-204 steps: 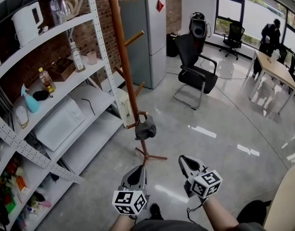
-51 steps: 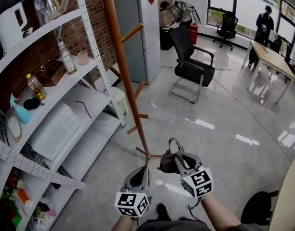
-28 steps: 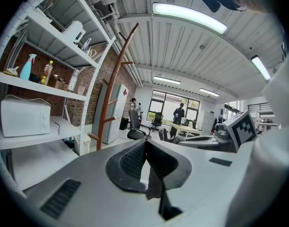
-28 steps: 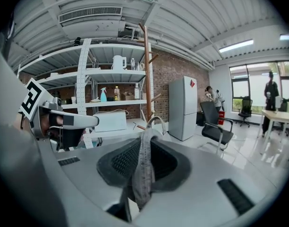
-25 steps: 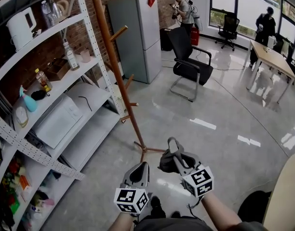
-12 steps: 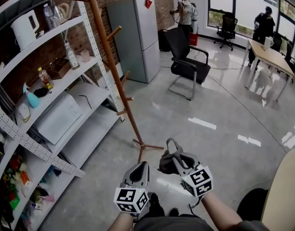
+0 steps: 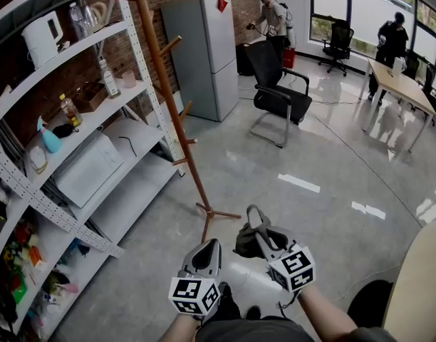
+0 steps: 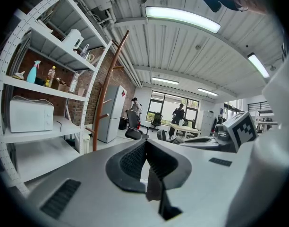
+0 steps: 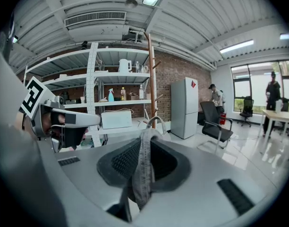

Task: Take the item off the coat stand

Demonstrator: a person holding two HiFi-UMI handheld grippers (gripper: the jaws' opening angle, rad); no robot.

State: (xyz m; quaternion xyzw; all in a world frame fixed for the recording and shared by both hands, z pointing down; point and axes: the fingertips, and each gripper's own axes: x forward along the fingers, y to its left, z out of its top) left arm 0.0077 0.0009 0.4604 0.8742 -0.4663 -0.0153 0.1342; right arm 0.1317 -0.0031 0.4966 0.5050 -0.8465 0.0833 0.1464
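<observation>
Right gripper [image 7: 264, 235] is low in the head view, out in front of the person, and its jaws are pinched tight on a dark grey fabric item [image 7: 245, 244]. In the right gripper view the cloth [image 9: 143, 174] runs as a folded strip straight down between the two ribbed pads, with a thin loop of it poking up past the tips. The item is off the wooden coat stand [image 7: 172, 98] and well apart from it, bunched around the jaw tips above the shiny floor, while the stand rises to the upper left beside the white shelving rack [image 7: 143, 70]. Left gripper [image 7: 209, 246] rides just beside the right one, a little lower in frame. In its own view, the left gripper [image 8: 145, 145] has its jaws brought together at the tips with nothing between them. Beyond them the stand [image 8: 104, 103] and the rack's microwave [image 8: 31, 115] line the left wall. Further back there's a grey fridge [image 7: 204, 48], a black office chair [image 7: 278, 95], and a person [image 7: 269, 16] standing near the windows.
</observation>
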